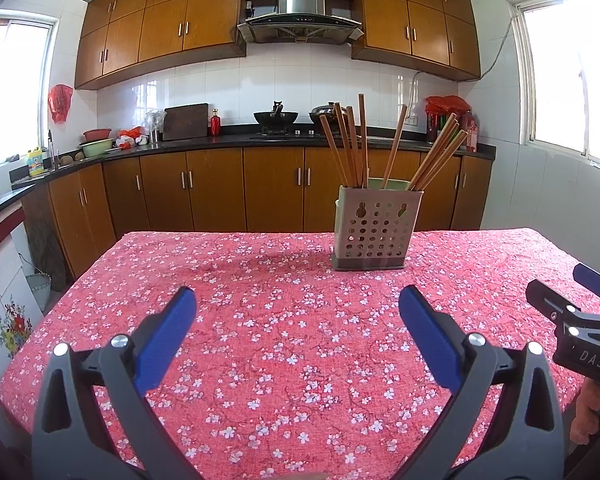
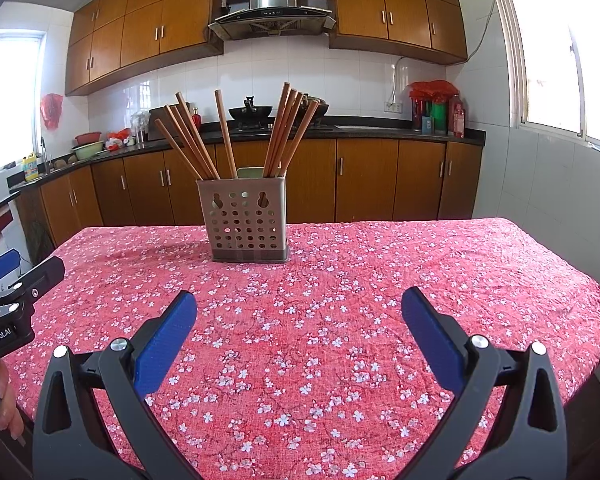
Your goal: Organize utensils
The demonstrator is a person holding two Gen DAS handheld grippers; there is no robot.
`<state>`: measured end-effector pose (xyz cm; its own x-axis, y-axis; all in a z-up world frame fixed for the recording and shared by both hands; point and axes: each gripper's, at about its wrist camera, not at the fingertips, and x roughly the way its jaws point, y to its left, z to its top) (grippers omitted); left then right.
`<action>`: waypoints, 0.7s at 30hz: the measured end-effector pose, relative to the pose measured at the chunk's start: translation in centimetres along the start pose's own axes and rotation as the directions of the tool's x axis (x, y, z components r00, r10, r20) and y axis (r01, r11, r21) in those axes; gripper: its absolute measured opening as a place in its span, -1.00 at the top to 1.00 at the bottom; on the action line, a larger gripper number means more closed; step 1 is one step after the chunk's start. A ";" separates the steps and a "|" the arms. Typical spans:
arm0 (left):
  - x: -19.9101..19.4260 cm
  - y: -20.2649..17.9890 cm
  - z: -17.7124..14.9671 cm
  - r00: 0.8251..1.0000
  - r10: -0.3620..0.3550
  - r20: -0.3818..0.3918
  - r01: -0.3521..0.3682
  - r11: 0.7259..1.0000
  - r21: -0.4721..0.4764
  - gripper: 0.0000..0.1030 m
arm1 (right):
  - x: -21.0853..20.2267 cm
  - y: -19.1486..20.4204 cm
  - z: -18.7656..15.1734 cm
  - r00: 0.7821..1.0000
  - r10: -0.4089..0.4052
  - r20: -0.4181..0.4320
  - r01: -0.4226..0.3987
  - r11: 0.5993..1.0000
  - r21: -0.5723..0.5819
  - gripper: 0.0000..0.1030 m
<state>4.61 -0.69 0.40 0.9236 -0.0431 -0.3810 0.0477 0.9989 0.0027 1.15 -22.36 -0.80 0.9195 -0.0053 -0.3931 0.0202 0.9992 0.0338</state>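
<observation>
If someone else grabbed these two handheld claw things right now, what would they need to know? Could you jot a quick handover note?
Left gripper: fingers spread wide, holding nothing, hovering over the near part of the red floral tablecloth.
Right gripper: also open and empty, level with the left one.
Things: the brown wooden chopsticks all stand in the beige perforated plastic utensil holder, fanned into a left bunch, a single stick and a right bunch. The holder stands upright at the far middle of the table.
Done: no utensil lies loose on the cloth.
Left: possibly nothing; at most, tidy the splayed chopsticks if neater grouping is wanted.
</observation>
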 end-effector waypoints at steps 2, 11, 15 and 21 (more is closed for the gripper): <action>0.0 0.0 0.0 1.000 -0.001 0.000 0.001 1.000 0.000 -0.92 | 0.0 0.0 0.0 1.000 0.001 0.000 -0.001 1.000 0.000 -0.97; -0.1 -0.1 0.0 1.000 -0.001 0.000 0.001 1.000 0.000 -0.92 | -0.1 -0.1 0.2 1.000 0.001 -0.001 -0.001 1.000 0.002 -0.97; 0.0 -0.1 0.0 1.000 0.000 -0.001 0.000 1.000 -0.001 -0.92 | -0.1 0.0 0.2 1.000 0.000 -0.001 0.000 1.000 0.003 -0.97; -0.1 -0.2 0.0 1.000 0.000 -0.001 0.000 1.000 -0.001 -0.92 | -0.1 0.0 0.2 1.000 0.000 -0.002 0.000 1.000 0.003 -0.97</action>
<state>4.53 -0.84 0.39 0.9232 -0.0434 -0.3819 0.0476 0.9989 0.0015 1.15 -22.38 -0.60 0.9189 -0.0048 -0.3946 0.0209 0.9991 0.0364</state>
